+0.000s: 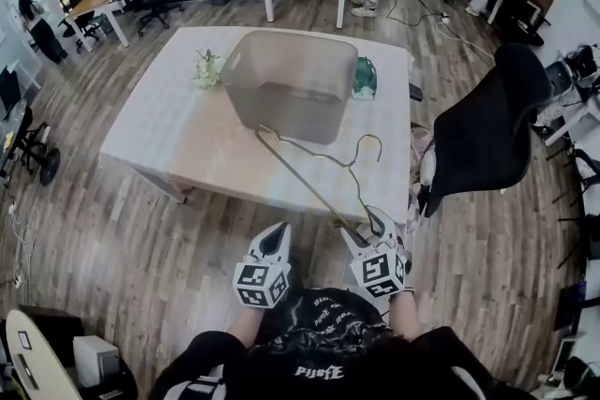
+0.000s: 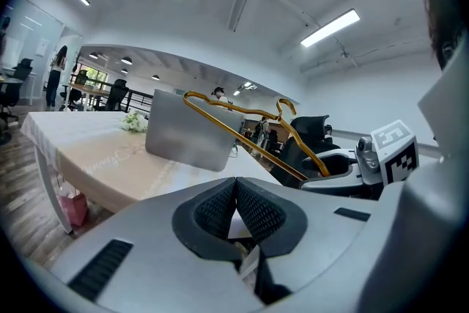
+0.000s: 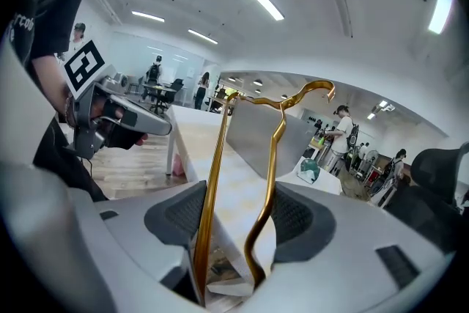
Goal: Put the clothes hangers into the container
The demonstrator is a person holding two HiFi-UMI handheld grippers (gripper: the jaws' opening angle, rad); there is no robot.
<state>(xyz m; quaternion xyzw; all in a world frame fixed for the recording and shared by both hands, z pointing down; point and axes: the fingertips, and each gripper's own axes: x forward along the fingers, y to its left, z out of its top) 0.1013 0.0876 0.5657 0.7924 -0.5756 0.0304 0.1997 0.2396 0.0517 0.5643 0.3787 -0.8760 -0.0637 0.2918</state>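
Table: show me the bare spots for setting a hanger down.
Widest bare patch: the table's left half, between its left edge and the container, nearer than the flowers. The near strip before the container is bare, though the hanger reaches over it. Crowded: back right, green object beside the container.

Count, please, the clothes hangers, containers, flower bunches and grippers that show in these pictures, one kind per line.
clothes hanger: 1, gold, in the right gripper
container: 1, grey, on the table
flower bunch: 1, white
grippers: 2, the left gripper and the right gripper
Total: 5
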